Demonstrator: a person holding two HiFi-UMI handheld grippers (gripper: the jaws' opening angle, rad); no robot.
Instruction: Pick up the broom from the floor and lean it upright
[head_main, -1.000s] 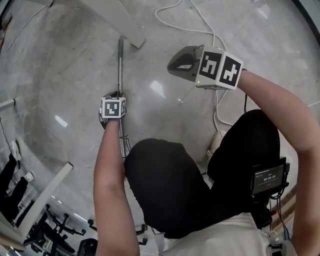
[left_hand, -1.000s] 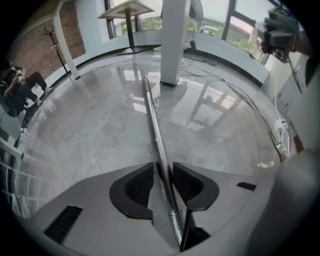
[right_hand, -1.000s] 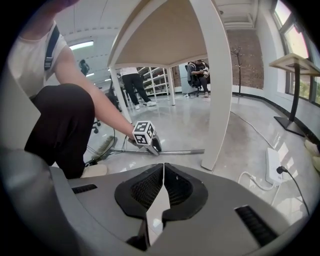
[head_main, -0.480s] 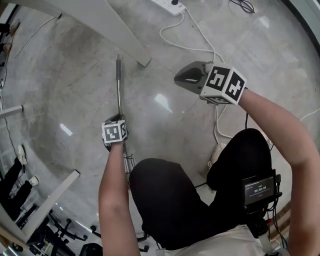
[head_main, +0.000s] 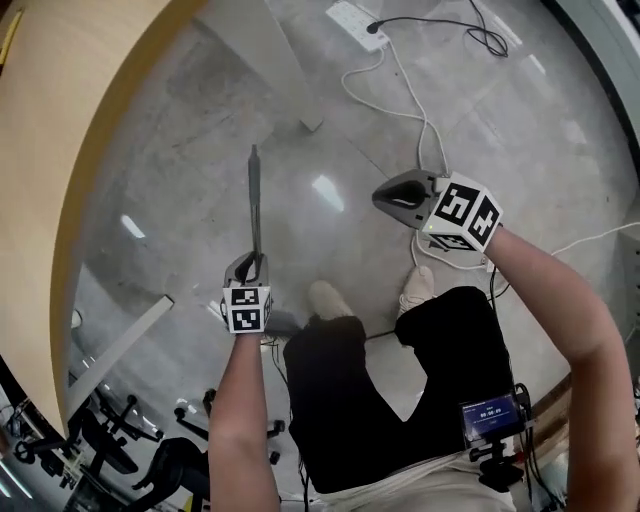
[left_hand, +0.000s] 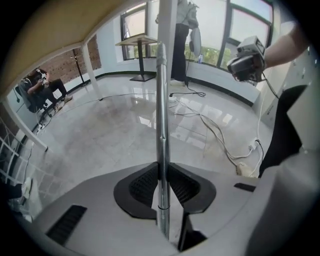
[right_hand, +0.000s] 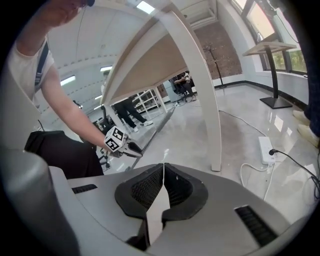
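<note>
The broom's thin metal handle (head_main: 254, 205) runs away from my left gripper (head_main: 249, 269), which is shut on it and holds it off the floor. In the left gripper view the handle (left_hand: 161, 110) stands upright between the ribbed pads (left_hand: 145, 182), which press on it from both sides. The broom's lower end is hidden under my left arm. My right gripper (head_main: 396, 197) hovers to the right, well apart from the handle. Its jaws (right_hand: 163, 172) are shut with nothing between them.
A white table leg (head_main: 290, 80) stands just beyond the handle's tip, under a wooden tabletop (head_main: 60, 150). A power strip (head_main: 358, 25) and white cables (head_main: 420, 110) lie on the grey floor. My shoes (head_main: 325, 298) are below. Black exercise gear (head_main: 130, 450) sits lower left.
My left gripper has closed on the handle and lifted it from the floor. Both hands have risen, and I have stood up from a crouch. The right gripper stays shut and empty.
</note>
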